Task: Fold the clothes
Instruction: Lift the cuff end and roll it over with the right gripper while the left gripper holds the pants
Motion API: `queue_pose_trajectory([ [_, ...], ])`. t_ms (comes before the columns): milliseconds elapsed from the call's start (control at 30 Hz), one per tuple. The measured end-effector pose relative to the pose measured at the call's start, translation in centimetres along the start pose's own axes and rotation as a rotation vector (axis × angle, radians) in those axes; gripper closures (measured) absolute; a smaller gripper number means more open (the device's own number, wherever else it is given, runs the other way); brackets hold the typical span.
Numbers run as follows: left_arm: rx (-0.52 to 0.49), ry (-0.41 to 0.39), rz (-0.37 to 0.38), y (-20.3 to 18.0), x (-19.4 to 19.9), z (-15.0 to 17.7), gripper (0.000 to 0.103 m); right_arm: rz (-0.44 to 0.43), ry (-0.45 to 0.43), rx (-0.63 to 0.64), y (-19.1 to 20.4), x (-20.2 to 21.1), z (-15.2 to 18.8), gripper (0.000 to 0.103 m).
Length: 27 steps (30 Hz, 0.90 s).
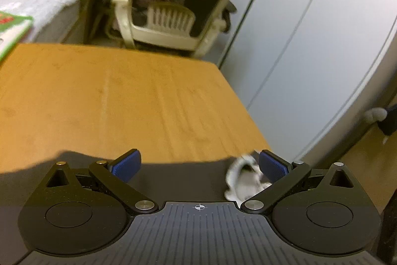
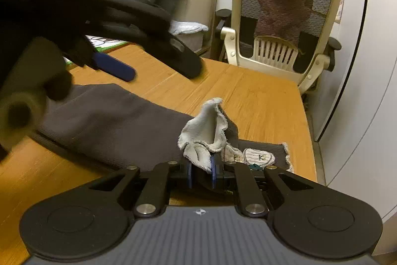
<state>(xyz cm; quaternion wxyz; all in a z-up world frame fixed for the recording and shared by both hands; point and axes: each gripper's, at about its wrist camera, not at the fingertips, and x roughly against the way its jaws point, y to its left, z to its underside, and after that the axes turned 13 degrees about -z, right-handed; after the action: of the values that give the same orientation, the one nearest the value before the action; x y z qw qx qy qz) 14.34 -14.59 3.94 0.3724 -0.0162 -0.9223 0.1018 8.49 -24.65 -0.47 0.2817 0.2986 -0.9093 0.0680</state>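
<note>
Pinching grey garment (image 2: 119, 123), right hand-held gripper (image 2: 202, 171).

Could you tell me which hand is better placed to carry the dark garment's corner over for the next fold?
Right. The right tongs are shut on the dark garment at its turned-out corner, while the left tongs hang open, gripping nothing.

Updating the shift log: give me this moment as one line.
task: fold clothes | right gripper: shut on white pocket lining | left gripper: open | dark garment: on wooden table
</note>
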Motion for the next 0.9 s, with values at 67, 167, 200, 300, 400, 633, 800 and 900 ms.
queue_pose_trajectory([
  [67, -0.001, 0.012, 0.018, -0.6, -0.5, 0.6, 0.001, 0.028, -0.023, -0.037, -1.1, 0.9, -0.2, 0.090],
  [167, 0.010, 0.029, 0.042, -0.8, -0.9, 1.5, 0.001, 0.062, -0.065, -0.150, -3.9, 2.6, -0.2, 0.089],
  [200, 0.019, 0.036, 0.048, -0.7, -0.9, 1.7, 0.001, 0.061, -0.079, -0.209, -5.1, 3.3, 0.0, 0.082],
  [300, 0.052, 0.055, 0.063, -0.1, -1.1, 2.2, 0.001, 0.032, -0.117, -0.408, -8.1, 4.7, 1.0, 0.069],
  [400, 0.102, 0.098, 0.069, 0.7, -1.6, 2.7, 0.001, -0.011, -0.126, -0.596, -10.3, 4.5, 2.5, 0.069],
  [633, 0.131, 0.093, 0.111, 1.9, -1.7, 3.2, 0.001, -0.130, -0.154, -0.814, -13.5, 1.9, 3.9, 0.077],
  [800, 0.168, 0.107, 0.111, 2.8, -1.0, 2.9, 0.001, -0.100, -0.147, -0.608, -10.8, 1.2, 1.3, 0.089],
  [900, 0.166, 0.061, 0.058, 3.2, 0.1, 2.0, 0.001, -0.038, -0.133, -0.287, -5.8, 1.6, -0.8, 0.089],
])
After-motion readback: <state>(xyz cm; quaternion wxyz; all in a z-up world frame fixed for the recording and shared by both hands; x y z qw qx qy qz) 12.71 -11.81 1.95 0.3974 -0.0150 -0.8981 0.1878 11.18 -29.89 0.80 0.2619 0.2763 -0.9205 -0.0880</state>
